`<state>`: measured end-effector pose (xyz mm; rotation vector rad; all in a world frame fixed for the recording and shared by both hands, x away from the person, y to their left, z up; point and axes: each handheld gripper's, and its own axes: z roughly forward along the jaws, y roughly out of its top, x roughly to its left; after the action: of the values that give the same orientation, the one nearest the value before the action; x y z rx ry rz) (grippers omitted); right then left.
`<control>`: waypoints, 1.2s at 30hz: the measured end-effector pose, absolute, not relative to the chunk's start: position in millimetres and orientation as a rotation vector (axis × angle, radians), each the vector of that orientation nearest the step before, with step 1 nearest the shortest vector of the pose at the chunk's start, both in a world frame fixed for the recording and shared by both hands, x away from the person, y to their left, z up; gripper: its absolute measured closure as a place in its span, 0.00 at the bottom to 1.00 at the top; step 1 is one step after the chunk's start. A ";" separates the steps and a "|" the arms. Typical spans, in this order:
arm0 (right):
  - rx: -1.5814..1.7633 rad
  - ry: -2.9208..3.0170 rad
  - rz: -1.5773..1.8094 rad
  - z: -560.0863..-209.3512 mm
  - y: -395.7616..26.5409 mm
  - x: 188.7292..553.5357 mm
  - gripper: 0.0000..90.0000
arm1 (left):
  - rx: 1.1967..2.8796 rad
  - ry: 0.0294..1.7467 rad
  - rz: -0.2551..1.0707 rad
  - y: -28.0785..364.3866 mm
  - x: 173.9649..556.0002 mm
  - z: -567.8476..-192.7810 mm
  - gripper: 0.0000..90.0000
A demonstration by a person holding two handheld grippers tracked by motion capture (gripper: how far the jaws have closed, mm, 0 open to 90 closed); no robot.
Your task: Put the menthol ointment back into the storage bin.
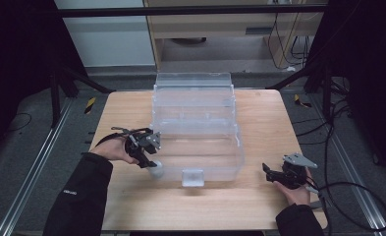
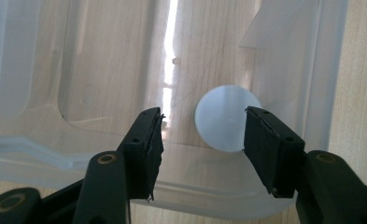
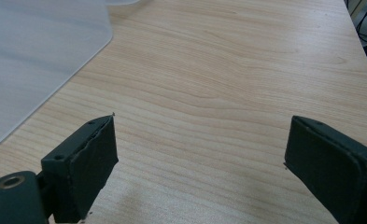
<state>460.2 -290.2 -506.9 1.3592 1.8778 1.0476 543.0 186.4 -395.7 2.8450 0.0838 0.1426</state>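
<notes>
A clear plastic storage box (image 1: 198, 133) stands in the middle of the wooden table (image 1: 259, 201), its lid (image 1: 193, 80) raised at the back. A white round object (image 1: 156, 170) sits at the box's front left corner. My left gripper (image 1: 150, 163) hovers just above it, open. In the left gripper view the white round object (image 2: 221, 116) shows through the clear box (image 2: 102, 70), just past the open left gripper (image 2: 203, 112); I cannot tell whether it lies inside the box or beside it. My right gripper (image 1: 266, 172) rests open near the table's front right, over bare wood (image 3: 202, 123).
A clear latch (image 1: 192, 177) sticks out from the box's front wall. The box corner (image 3: 27, 60) lies to the left of the right gripper. Cables (image 1: 347, 187) trail off the table's right side. Dark stands and floor rails surround the table.
</notes>
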 end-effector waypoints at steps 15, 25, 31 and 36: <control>1.356 1.871 1.043 -507.0 -290.7 460.1 0.11 | 2.626 0.245 0.328 217.3 523.9 -356.0 0.36; 1.364 1.864 1.053 -506.8 -291.1 459.2 0.11 | 2.430 0.431 0.399 248.0 503.8 -358.1 0.24; 1.354 1.845 1.063 -506.7 -293.2 456.9 0.11 | 2.306 0.584 0.440 266.1 492.8 -375.6 0.23; 1.342 1.835 1.067 -506.7 -294.1 455.6 0.11 | 2.198 0.679 0.466 281.6 484.7 -395.2 0.22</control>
<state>455.6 -294.1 -506.7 1.3424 1.8349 1.0667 484.7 281.6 -395.2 2.1978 0.6794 0.4661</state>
